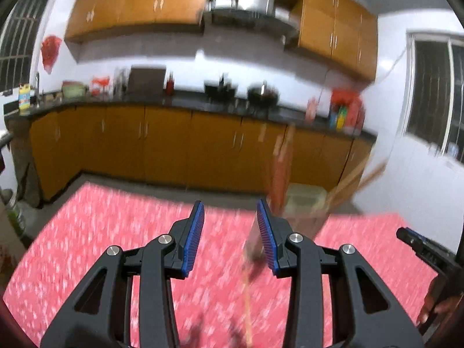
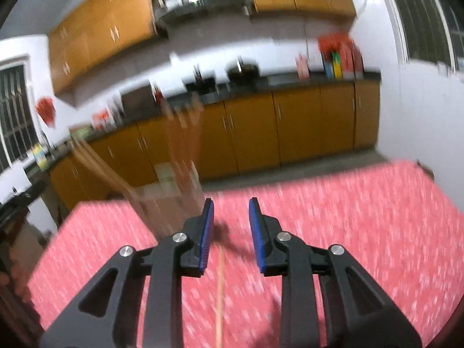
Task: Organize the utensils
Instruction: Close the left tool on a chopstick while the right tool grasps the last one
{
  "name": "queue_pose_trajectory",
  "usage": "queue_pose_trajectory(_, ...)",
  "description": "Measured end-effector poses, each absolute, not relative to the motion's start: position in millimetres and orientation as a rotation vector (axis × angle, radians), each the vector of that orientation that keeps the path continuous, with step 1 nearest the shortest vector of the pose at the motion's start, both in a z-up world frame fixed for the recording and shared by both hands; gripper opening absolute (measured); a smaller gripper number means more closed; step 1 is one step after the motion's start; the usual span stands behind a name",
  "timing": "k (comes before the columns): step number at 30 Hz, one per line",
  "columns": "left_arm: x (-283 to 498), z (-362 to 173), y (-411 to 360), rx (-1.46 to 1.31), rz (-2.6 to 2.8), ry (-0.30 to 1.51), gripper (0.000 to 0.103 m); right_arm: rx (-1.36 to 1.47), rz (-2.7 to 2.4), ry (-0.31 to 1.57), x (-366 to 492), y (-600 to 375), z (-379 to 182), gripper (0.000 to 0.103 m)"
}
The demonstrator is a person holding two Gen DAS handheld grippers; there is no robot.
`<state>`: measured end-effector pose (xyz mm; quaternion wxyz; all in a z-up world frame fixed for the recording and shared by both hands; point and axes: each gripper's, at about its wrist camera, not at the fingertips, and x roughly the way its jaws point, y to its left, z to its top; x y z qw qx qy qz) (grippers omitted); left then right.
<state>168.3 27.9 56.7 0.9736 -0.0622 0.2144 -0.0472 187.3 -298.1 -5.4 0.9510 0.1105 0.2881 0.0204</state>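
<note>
A clear holder point(image 1: 304, 217) stands at the far edge of the red patterned table point(image 1: 101, 232), with wooden chopsticks and orange-handled utensils leaning out of it; all of it is blurred. My left gripper point(image 1: 230, 211) is open just left of the holder, its blue pads empty. A single wooden chopstick point(image 1: 248, 304) lies on the cloth below the gap. My right gripper point(image 1: 417, 240) shows at the right edge. In the right wrist view the right gripper point(image 2: 231, 208) is open and empty, the holder point(image 2: 162, 203) is to its left, and the chopstick point(image 2: 221, 290) lies on the table point(image 2: 362, 217) beneath it.
Beyond the table are orange base cabinets point(image 1: 174, 145) under a dark counter crowded with pots and bottles point(image 1: 261, 94). A pale green bin point(image 1: 304, 194) sits on the floor behind the holder. A white wall and a window point(image 1: 435, 101) stand to the right.
</note>
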Motion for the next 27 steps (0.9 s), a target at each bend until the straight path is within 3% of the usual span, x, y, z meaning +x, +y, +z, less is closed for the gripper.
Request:
queue_pose_trajectory(9,168.0,-43.1,18.7,-0.103,-0.124,0.727,0.038,0.212,0.139,0.831,179.6,-257.3,-90.1,0.026)
queue_pose_trajectory(15,162.2,-62.5,6.2,-0.095,-0.165,0.774,0.038,0.146,0.145,0.896,177.6,-239.3,-112.2,0.023)
queue_pose_trajectory(17,161.5,-65.6,0.3,-0.091,-0.181,0.785,0.038,0.110,0.114,0.887,176.5,-236.1,-113.2,0.009)
queue_pose_trajectory(27,156.2,-79.6,-22.6,-0.038,-0.233,0.831,0.038,0.192,0.005,0.885,177.8,-269.3,-112.6,0.008)
